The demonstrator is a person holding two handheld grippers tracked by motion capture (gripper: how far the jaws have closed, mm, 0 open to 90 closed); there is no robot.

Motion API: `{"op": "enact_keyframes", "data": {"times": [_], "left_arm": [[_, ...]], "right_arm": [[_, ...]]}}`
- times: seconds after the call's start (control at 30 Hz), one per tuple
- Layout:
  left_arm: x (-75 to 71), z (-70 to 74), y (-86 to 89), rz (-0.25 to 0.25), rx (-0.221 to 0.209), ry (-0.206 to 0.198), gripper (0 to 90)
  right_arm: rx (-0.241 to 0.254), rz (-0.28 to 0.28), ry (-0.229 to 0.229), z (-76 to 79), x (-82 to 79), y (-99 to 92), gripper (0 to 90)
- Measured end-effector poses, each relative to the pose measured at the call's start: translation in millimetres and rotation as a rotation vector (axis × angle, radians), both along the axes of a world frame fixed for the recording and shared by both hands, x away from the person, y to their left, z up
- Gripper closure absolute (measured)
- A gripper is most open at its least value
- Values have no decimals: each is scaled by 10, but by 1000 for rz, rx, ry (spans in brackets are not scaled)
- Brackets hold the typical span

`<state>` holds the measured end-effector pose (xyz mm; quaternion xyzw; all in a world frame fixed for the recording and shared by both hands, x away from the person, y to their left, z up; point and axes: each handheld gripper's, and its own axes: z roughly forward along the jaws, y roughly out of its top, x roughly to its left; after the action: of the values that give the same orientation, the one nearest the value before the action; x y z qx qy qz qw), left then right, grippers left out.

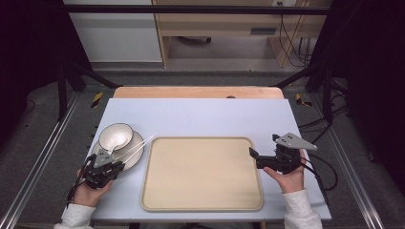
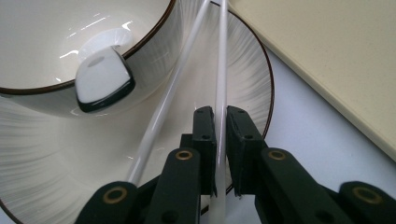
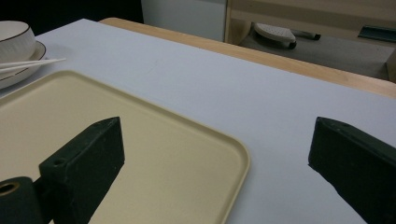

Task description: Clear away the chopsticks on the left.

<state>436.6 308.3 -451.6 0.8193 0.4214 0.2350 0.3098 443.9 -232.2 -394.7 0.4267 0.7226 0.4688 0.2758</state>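
Pale blue surface (image 1: 200, 114) seen from above. Beige tray (image 1: 202, 174) at centre, bare. White bowl (image 1: 115, 136) on ribbed plate (image 1: 136, 143) left of tray; two white chopsticks (image 1: 138, 145) across plate, tips toward tray corner. Left gripper (image 1: 106, 164) at plate's near edge, over chopstick ends. Right gripper (image 1: 260, 160) at tray's right rim, jaws pointing left.

1 overhead, 2 close, tray (image 1: 202, 174) shared

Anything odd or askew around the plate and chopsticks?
Nothing spilled or damaged. The two chopsticks lie splayed, not parallel, across the plate; the left gripper is shut on one chopstick only.
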Motion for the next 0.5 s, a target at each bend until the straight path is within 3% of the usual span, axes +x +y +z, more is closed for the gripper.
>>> {"op": "enact_keyframes", "data": {"times": [0.27,0.5], "left_arm": [[9,1,-48,41,-2,6,834],[83,22,-127,51,10,26,764]], "right_arm": [[-1,4,3,0,0,-1,39],[5,2,3,9,-7,-7,39]]}}
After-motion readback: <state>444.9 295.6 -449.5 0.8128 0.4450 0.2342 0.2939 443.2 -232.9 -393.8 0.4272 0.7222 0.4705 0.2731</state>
